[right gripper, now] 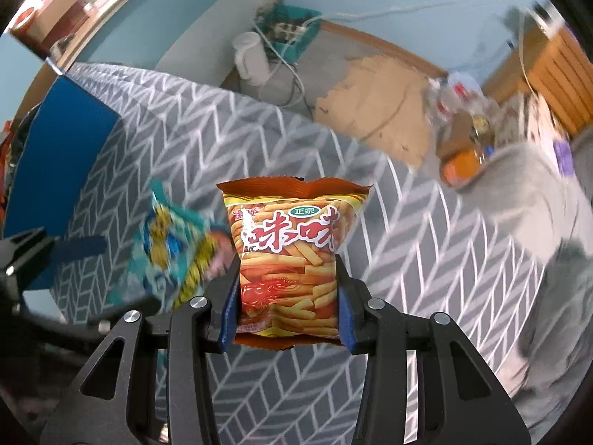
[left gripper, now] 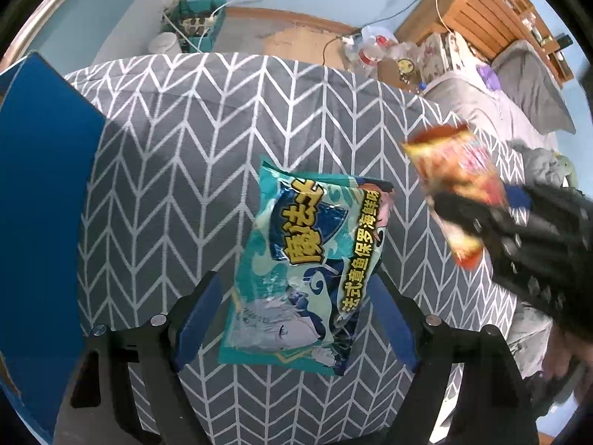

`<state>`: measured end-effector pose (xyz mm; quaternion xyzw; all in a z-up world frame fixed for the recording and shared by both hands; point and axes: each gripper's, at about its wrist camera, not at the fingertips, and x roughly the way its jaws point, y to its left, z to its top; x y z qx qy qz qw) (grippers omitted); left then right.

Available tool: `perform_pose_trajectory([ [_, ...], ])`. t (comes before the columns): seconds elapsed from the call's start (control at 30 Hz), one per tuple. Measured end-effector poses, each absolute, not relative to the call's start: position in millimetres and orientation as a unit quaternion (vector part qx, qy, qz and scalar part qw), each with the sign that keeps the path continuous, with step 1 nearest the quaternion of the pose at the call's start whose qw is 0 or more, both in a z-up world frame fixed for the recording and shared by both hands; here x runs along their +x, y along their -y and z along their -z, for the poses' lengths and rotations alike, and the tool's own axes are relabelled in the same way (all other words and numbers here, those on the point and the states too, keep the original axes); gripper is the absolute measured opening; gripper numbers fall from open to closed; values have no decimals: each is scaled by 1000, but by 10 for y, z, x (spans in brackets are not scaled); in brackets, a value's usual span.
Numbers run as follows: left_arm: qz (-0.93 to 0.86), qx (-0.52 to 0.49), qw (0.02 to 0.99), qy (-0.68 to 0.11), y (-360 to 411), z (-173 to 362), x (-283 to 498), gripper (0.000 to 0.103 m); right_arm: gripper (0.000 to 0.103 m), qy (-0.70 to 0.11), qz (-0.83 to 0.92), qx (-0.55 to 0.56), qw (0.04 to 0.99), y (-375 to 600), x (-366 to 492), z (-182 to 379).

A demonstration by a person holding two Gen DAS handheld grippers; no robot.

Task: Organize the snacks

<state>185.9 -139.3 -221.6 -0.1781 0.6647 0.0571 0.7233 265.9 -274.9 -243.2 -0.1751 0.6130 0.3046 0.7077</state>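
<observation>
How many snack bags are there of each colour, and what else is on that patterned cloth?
Teal snack bag: 1, lying between the open left gripper's fingers
Orange snack bag: 1, clamped in the right gripper
Blue box: 1, at the cloth's left edge
Total: 3 things, 2 of them snacks

Soft, even daylight fills the room, cool and fairly bright. Both fisheye views bend straight lines and go black at the corners. The left wrist view is sharp on the grey chevron-patterned cloth [left gripper: 207, 141], while the orange crinkly snack bag [left gripper: 456, 193] smears with motion. The right wrist view holds that bag crisp, yet the teal foil snack packet [right gripper: 174, 252] and background blur.
</observation>
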Motion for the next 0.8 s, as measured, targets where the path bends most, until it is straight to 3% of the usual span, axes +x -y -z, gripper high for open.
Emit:
perform_pose_trajectory([
  [0.27, -58, -140, 714, -683, 1596, 2458, 1965, 82, 42, -641, -266, -116, 711, 3195, 2407, 2548],
  [0.33, -59, -128, 712, -688, 1675, 2535, 1980, 88, 42, -645, -259, -107, 711, 3276, 2359, 2573],
  [0.8, -93, -93, 707, -695, 1872, 2832, 2155, 97, 42, -654, -235, -70, 715, 3602, 2207, 2608],
])
